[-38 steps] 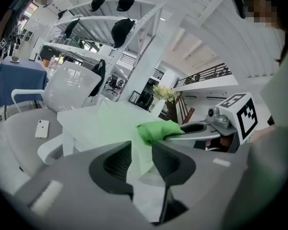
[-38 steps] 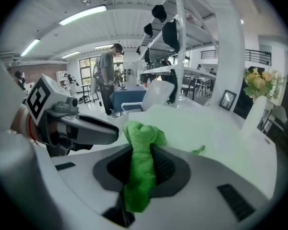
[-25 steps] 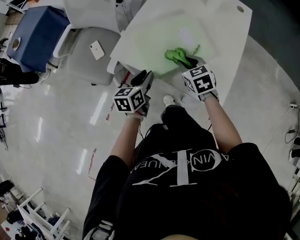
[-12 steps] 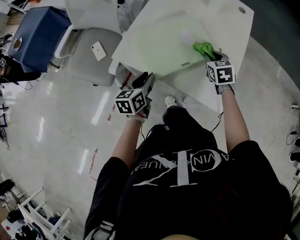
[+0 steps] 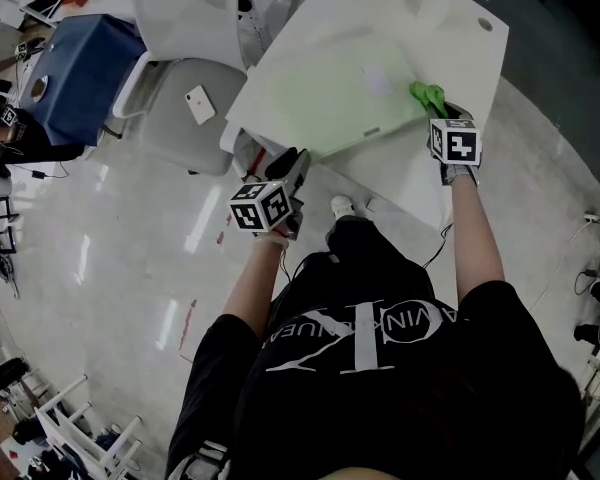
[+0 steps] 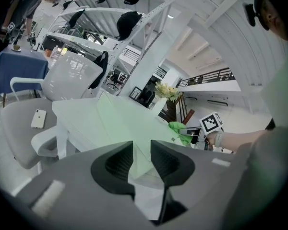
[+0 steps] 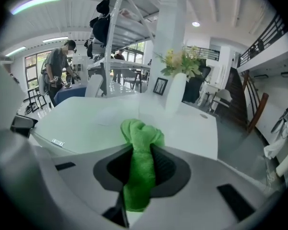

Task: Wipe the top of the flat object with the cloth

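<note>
A pale green flat mat point(image 5: 325, 98) lies on the white table point(image 5: 390, 18). A bright green cloth point(image 5: 426, 96) rests at the mat's right edge, and my right gripper point(image 5: 438, 110) is shut on it. In the right gripper view the cloth point(image 7: 140, 147) bulges out between the jaws, over the mat point(image 7: 81, 123). My left gripper point(image 5: 292, 164) hangs off the table's near-left corner, away from the mat. Its jaws point(image 6: 141, 150) stand apart with nothing between them, so it is open. From there the mat point(image 6: 117, 121), the cloth point(image 6: 179, 128) and the right gripper point(image 6: 196, 134) show ahead.
A white chair point(image 5: 180, 118) with a phone point(image 5: 198, 104) on its seat stands left of the table. Farther left is a blue-covered table point(image 5: 75, 73). A vase of flowers point(image 7: 175, 87) stands at the table's far end. A person point(image 7: 57, 66) stands in the background.
My right gripper has swept the cloth rightward across the mat, from near its front middle to its right edge. The left gripper has stayed in place.
</note>
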A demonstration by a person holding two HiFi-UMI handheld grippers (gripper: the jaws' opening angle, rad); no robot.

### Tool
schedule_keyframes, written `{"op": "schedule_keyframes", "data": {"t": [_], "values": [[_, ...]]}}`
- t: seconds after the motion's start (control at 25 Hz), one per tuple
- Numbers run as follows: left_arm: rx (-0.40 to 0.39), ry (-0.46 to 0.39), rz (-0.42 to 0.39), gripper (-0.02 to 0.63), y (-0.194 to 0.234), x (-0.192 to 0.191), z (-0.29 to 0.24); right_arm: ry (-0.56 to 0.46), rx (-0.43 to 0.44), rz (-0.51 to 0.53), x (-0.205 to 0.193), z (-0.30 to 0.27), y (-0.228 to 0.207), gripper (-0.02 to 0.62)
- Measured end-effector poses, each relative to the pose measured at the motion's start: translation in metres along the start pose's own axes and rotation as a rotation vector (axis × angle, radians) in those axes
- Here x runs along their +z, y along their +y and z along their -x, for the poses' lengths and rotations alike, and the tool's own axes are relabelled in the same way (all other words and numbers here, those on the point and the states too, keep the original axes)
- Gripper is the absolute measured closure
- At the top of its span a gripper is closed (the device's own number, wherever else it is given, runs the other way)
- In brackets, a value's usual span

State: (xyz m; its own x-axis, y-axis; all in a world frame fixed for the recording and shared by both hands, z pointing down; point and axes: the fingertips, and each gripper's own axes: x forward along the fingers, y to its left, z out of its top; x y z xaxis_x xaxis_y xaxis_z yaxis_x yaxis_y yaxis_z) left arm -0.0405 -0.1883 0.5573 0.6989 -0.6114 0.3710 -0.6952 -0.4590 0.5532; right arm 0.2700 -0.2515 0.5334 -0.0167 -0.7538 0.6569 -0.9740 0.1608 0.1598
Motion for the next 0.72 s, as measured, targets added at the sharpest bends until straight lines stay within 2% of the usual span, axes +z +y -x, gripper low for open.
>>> {"op": "schedule_keyframes", "data": {"t": [0.08, 0.16, 0.28, 0.36, 0.48, 0.72], "values": [[-0.043, -0.036, 0.047, 0.503, 0.000, 0.000, 0.001, -0.017, 0.003, -0.045, 0.000, -0.001, -0.004, 0.523], [-0.087, -0.080, 0.089, 0.516, 0.003, -0.001, 0.004, -0.044, 0.006, -0.142, -0.004, -0.003, -0.011, 0.524], [-0.076, -0.115, 0.105, 0.536, 0.014, -0.004, 0.013, -0.033, -0.043, -0.254, -0.017, -0.007, -0.028, 0.523], [-0.020, -0.124, 0.079, 0.566, 0.026, 0.000, 0.020, -0.011, -0.117, -0.253, -0.028, -0.008, -0.041, 0.523], [0.056, -0.155, 0.013, 0.583, 0.040, 0.017, 0.029, -0.100, -0.187, -0.231, -0.022, 0.008, -0.049, 0.523], [0.156, -0.264, -0.193, 0.589, 0.045, 0.078, 0.037, -0.287, -0.116, -0.194, 0.027, 0.023, -0.031, 0.523]]}}
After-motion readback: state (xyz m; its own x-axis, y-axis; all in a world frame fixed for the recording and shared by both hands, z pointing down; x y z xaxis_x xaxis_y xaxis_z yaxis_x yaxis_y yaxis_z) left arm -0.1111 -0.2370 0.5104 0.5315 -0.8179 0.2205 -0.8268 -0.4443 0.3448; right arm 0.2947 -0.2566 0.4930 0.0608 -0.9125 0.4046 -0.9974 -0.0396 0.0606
